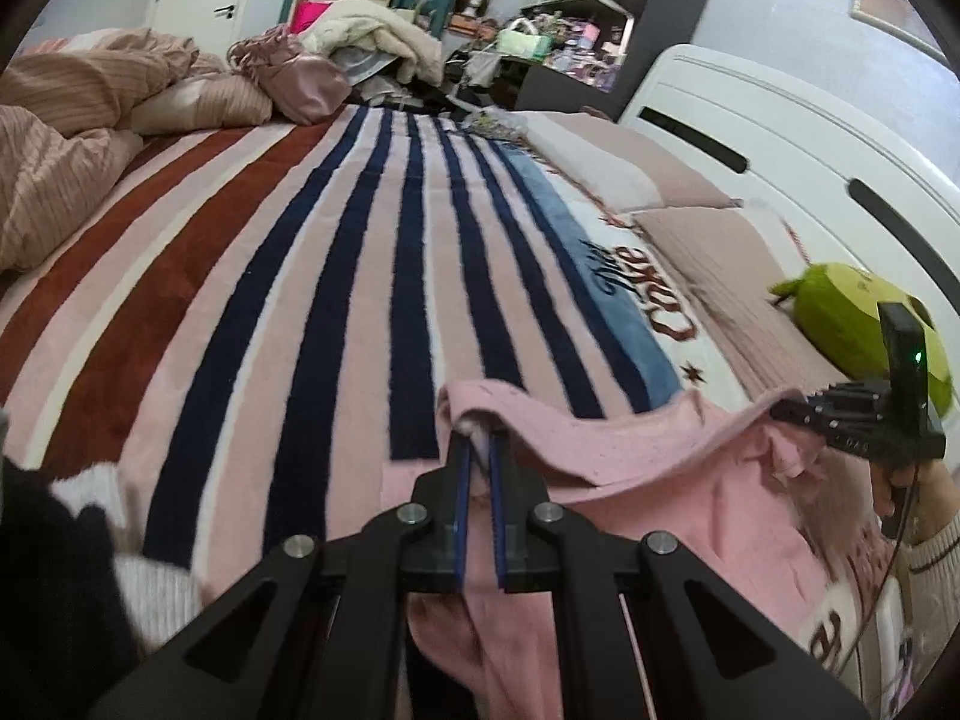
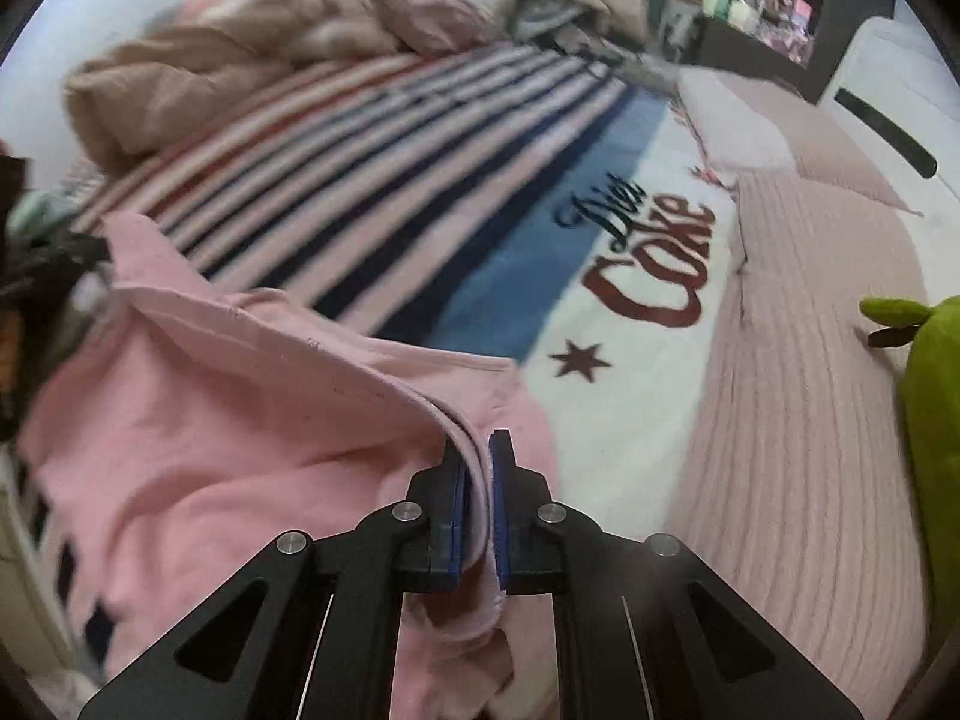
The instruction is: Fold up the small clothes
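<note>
While one pink garment [image 1: 648, 480] drapes the striped blanket [image 1: 300, 276], left tool [image 1: 479, 450] and right tool [image 2: 477, 450] each clench its edge

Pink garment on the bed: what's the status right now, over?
Left tongs shut on pink garment. Right tongs shut on its edge too. Garment lifted off striped blanket. Nothing in the way; green plush toy off to the side.

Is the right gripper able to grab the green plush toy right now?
Probably not yet. The right gripper is shut on the pink garment, so its jaws are full. The green plush toy lies off to its side on the bed, apart.
</note>
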